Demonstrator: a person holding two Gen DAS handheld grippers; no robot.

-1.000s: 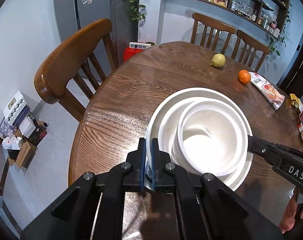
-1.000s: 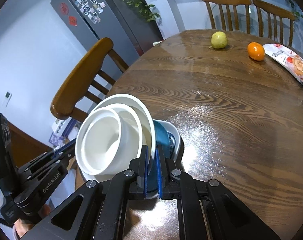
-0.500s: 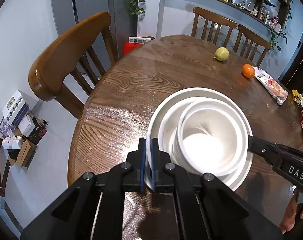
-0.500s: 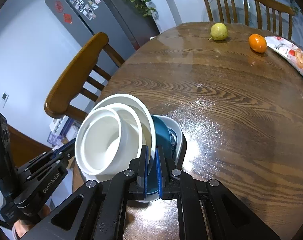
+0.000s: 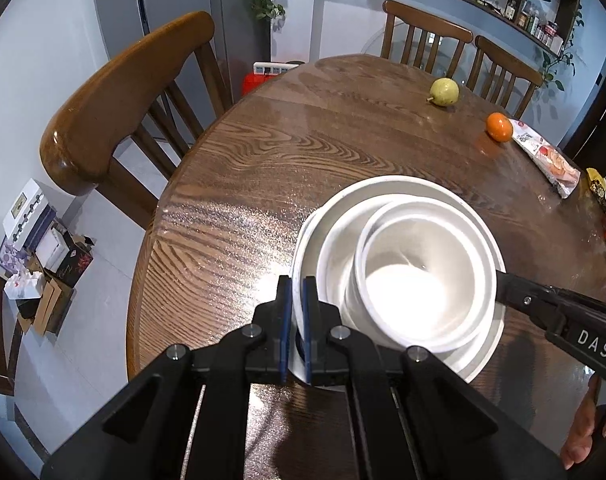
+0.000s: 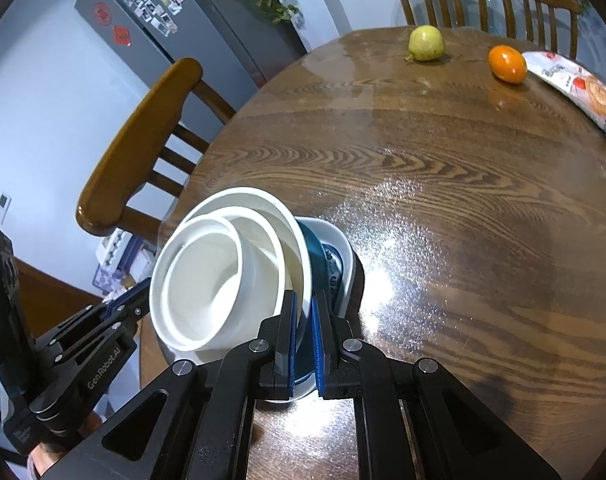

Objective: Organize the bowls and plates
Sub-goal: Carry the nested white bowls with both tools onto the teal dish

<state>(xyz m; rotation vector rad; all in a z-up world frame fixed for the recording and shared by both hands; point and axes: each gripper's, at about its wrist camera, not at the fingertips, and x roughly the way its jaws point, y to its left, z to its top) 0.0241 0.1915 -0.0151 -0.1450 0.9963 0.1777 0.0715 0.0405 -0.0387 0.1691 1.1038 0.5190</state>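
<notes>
Together, left gripper (image 5: 296,326) and right gripper (image 6: 304,344), jaws clamped on opposite rims of white plate (image 5: 389,184), bowls (image 5: 423,272) nested inside.

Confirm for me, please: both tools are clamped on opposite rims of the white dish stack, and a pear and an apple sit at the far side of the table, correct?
Almost. The fruit beside the pear is an orange, not an apple, as the right wrist view shows. The rest holds: the left tool and right tool are clamped on opposite rims of the white dish stack on the table.
</notes>
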